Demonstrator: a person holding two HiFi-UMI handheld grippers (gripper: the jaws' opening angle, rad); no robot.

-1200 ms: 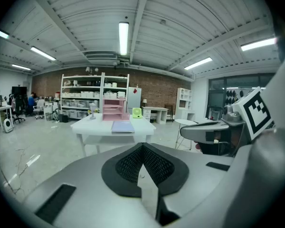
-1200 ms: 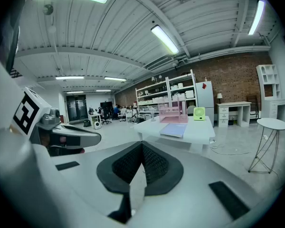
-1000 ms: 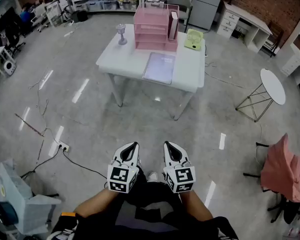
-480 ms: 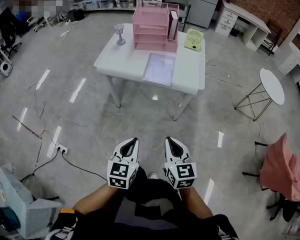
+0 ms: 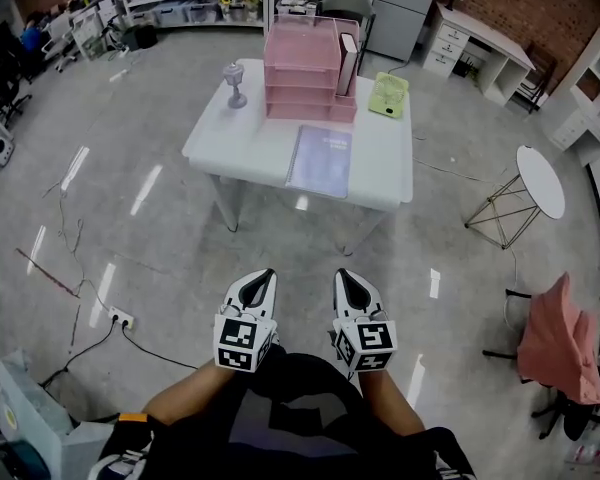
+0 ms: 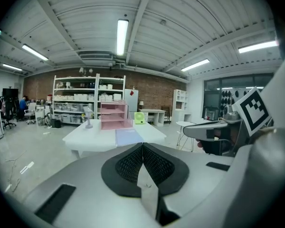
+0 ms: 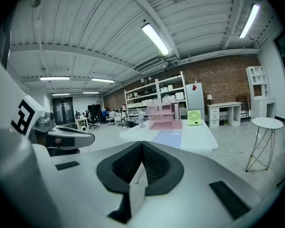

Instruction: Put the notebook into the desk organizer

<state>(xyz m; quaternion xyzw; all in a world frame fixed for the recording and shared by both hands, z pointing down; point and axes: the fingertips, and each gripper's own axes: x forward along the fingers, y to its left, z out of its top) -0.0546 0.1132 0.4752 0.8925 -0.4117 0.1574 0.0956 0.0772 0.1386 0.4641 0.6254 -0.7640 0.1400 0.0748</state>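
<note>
White table (image 5: 230, 136) w/ notebook (image 5: 320, 160) by pink organizer (image 5: 300, 68), shiny gray floor (image 5: 180, 268).

A white rectangular table (image 5: 382, 166) stands on the glossy grey floor (image 5: 180, 248), far out ahead. Four things rest directly on its top. A pink desk organizer (image 5: 302, 68) with stacked tiers sits at the far edge, about midway along. Just near of it lies a pale lavender notebook (image 5: 320, 160) — flat, closed, its near end reaching the table's near edge. A light green fan (image 5: 390, 95) sits at the far right corner, just beside the organizer. At the far left a small grey stemmed object (image 5: 235, 83) stands upright — too small to identify. The left and right stretches of the tabletop are bare white.
</note>
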